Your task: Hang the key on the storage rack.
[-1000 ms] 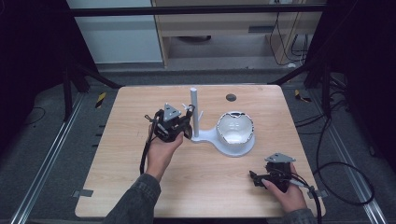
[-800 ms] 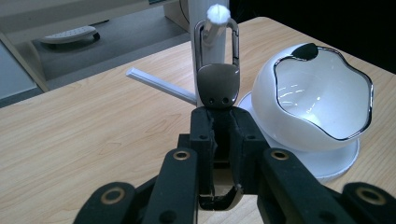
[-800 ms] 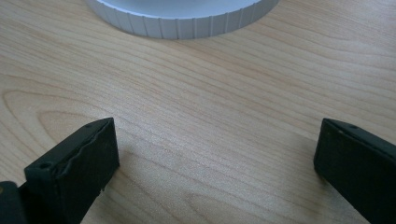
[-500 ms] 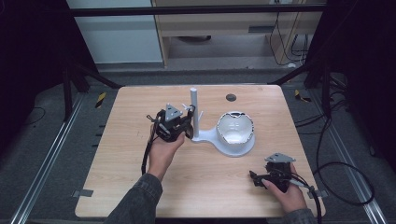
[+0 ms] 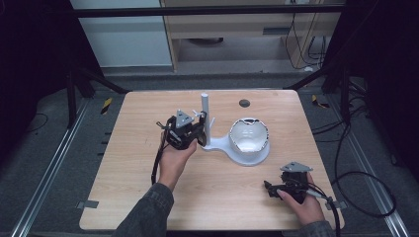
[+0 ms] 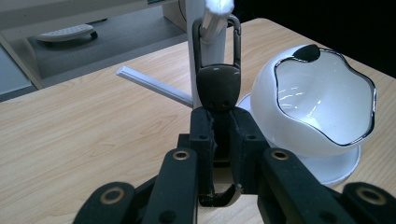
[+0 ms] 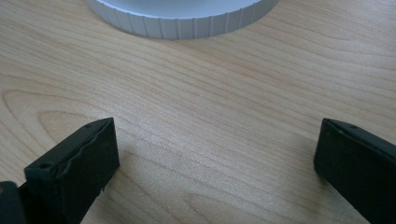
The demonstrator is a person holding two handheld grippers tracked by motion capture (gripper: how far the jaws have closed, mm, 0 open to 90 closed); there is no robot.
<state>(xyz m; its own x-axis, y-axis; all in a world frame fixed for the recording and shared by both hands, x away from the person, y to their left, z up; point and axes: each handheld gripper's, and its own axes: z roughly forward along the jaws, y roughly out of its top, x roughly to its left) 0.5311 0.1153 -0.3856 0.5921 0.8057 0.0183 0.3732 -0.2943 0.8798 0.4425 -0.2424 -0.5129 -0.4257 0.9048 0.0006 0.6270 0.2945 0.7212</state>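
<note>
Left gripper (image 6: 219, 140) squeezing black key fob (image 6: 218, 88), ring hooked over white peg (image 6: 215, 18). Right gripper (image 7: 215, 158) wide apart above table (image 7: 196, 107).

Black key fob (image 6: 218, 87) with metal carabiner loop, upright, clamped between left gripper (image 6: 219, 135) jaws; loop hooked over peg (image 6: 215, 16) of white stand (image 5: 204, 118). White chrome-rimmed bowl (image 6: 322, 100) just right of the jaws.
</note>
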